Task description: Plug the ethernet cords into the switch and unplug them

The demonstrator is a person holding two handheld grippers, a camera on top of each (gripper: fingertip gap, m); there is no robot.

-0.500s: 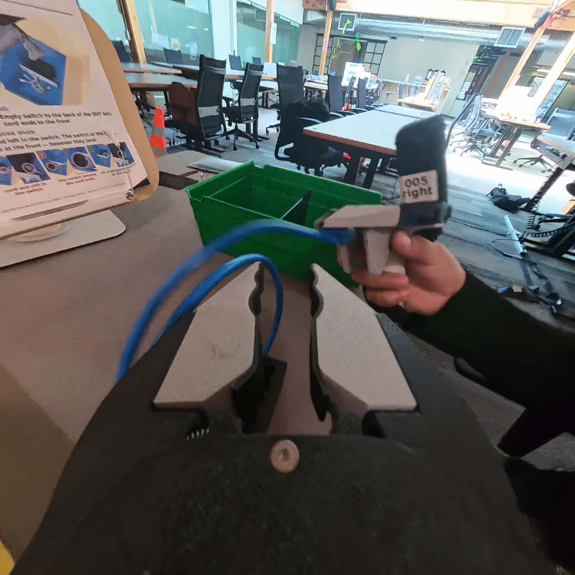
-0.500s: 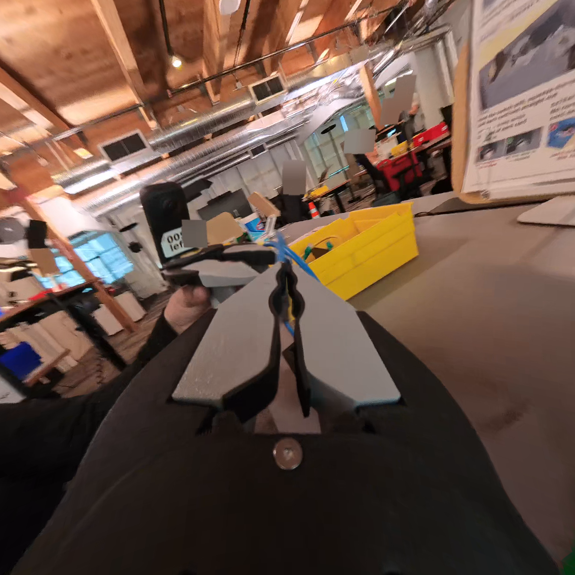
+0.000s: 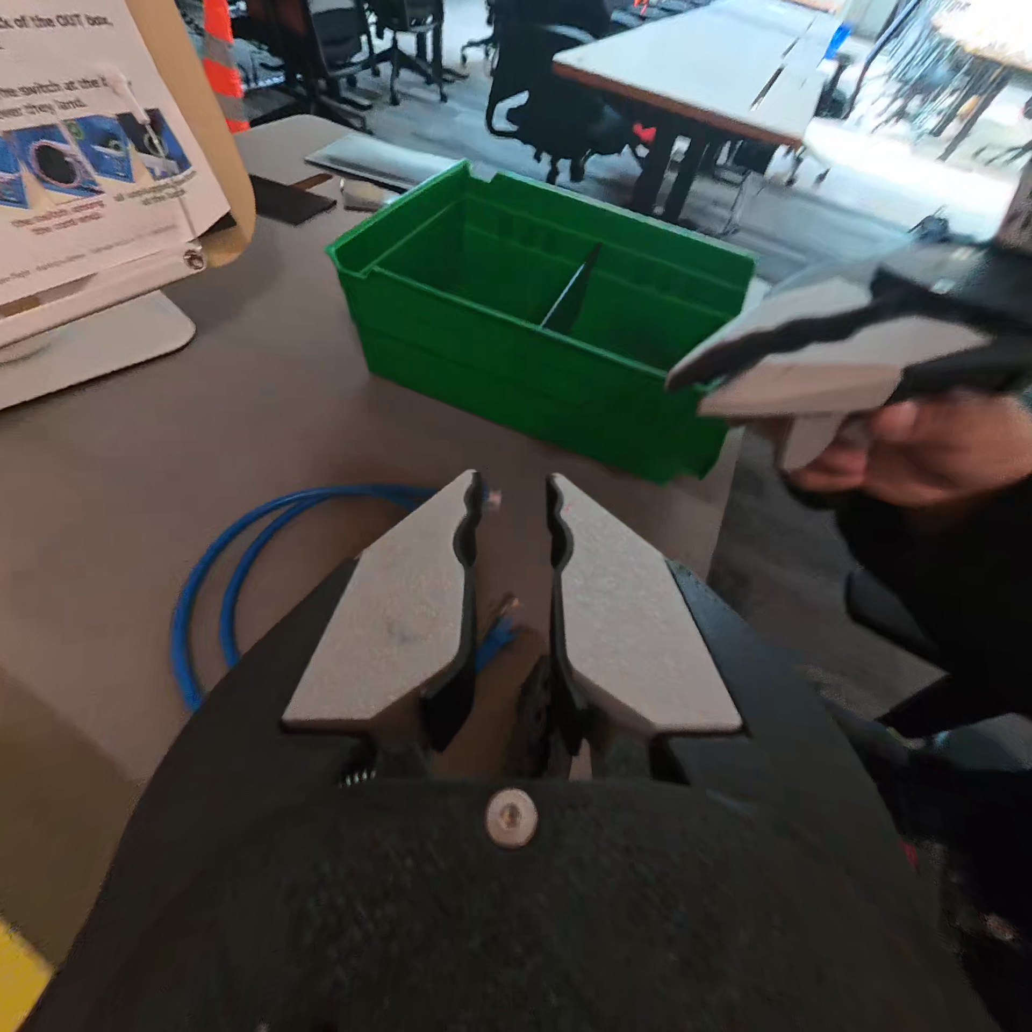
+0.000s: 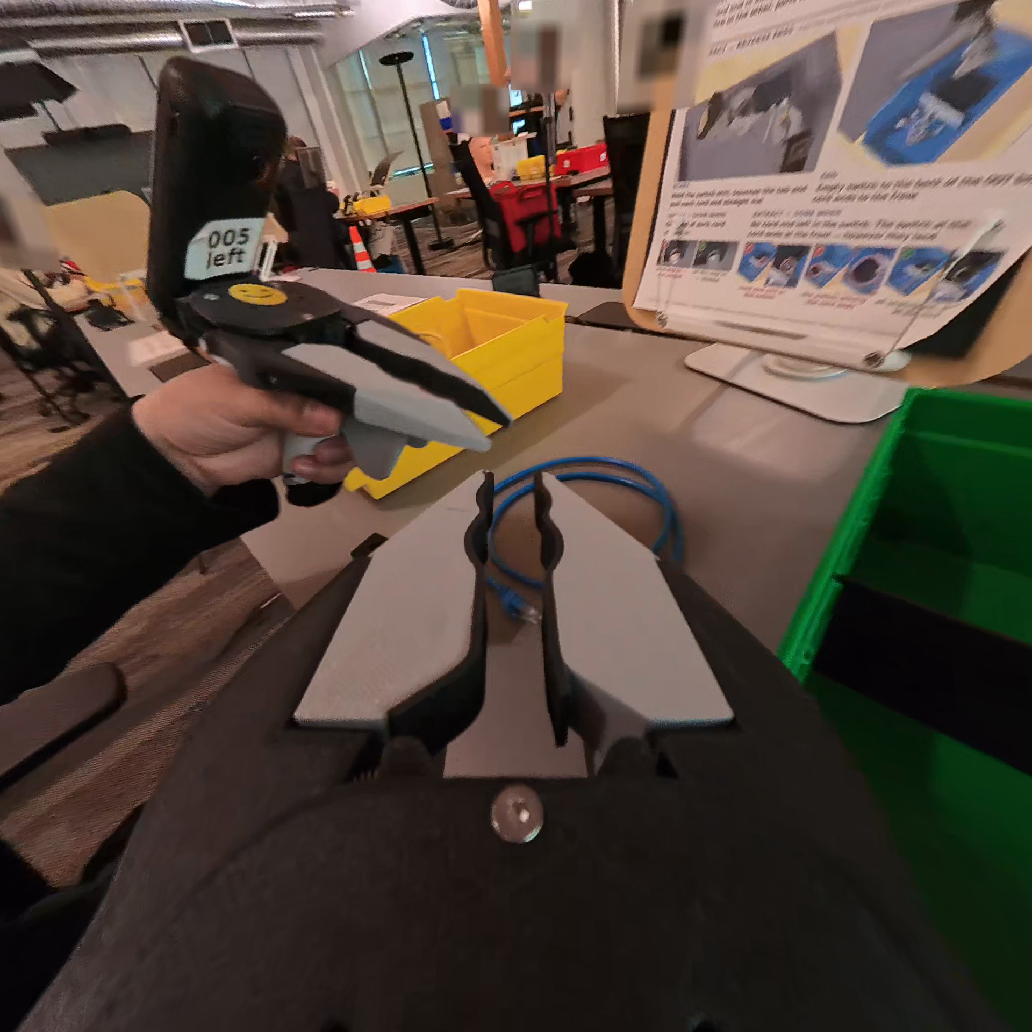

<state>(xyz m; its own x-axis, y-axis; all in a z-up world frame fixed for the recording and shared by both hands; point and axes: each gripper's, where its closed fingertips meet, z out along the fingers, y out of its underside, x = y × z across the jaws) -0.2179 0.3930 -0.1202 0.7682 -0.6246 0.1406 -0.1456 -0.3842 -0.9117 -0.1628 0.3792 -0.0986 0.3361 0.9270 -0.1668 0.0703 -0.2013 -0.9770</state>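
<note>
Cable first: the blue ethernet cord (image 4: 586, 480) lay coiled in a loop on the grey table (image 4: 726, 502), between the yellow bin (image 4: 502, 357) and the green bin (image 3: 502, 357), one plug end (image 4: 516, 606) resting on the tabletop. My left gripper (image 3: 511, 494) hung over the loop with its fingers spread and nothing between them. My right gripper (image 4: 511, 486) was likewise parted and empty, the cord showing through its gap. I saw no switch. An instruction sheet (image 4: 837, 195) stood on a stand behind.
</note>
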